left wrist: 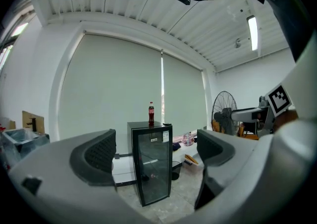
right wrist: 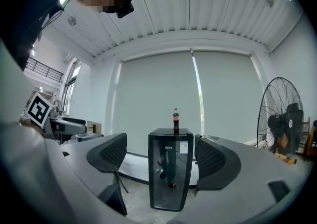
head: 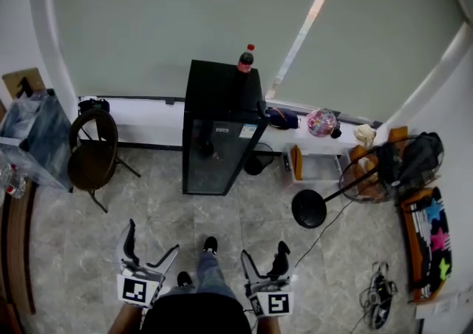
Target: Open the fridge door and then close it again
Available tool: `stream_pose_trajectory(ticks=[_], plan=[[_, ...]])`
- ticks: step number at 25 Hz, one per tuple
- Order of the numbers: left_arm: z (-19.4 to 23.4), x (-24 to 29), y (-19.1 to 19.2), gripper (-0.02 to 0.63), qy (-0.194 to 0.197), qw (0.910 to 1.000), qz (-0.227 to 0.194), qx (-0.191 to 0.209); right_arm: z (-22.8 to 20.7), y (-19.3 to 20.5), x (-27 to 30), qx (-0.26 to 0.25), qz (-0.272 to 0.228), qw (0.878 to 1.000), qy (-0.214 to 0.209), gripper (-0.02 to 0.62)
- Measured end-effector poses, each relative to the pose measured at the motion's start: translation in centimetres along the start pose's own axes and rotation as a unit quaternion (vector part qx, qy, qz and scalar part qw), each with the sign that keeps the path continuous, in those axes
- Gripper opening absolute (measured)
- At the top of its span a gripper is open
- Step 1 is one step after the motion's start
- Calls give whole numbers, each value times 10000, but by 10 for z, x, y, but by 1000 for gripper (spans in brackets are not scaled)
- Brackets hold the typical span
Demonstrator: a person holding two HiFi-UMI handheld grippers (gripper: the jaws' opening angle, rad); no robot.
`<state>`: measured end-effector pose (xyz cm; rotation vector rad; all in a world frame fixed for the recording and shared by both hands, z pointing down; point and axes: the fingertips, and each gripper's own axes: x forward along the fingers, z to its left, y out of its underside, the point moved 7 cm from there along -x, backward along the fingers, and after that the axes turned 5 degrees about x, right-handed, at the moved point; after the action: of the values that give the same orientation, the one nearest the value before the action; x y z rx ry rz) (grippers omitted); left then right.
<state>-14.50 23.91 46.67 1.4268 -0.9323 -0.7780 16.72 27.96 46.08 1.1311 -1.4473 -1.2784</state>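
**Fridge shut; both grippers empty and well short of it**

The fridge (head: pixel 222 96) stands upright at the floor's (head: pixel 222 214) far edge, against the window ledge (head: pixel 148 107). Its long axis is vertical. Its glass door (head: pixel 214 157) is closed and faces the near edge, so a straight approach meets it squarely. A cola bottle (head: pixel 245 59) stands on top. The left gripper (head: pixel 153 240) and right gripper (head: pixel 264 253) hover low, jaws spread on nothing, probably ready for the door.

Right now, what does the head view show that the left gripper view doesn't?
Only the head view shows the brown chair left of the fridge and the person's shoes on the floor. Only the left gripper view shows the ribbed ceiling and its long light. Both show the black glass-door fridge, shut, with a cola bottle standing on top.
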Motion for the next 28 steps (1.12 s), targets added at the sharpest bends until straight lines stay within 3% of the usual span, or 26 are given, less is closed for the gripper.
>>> stream_pose_trajectory(ticks=[15,21,28], plan=[[30,108,4,494,-294,9986,354,-257,-57,-11,115,-137,-283,9991,-293,420],[39,163,-3,494,-521,9948,775,-411,-84,-16,174,-92,-187,9983,-541,419],[41,217,3,494,-577,9956,634,-378,-111,-22,227,-76,-134,9953,-957,419]])
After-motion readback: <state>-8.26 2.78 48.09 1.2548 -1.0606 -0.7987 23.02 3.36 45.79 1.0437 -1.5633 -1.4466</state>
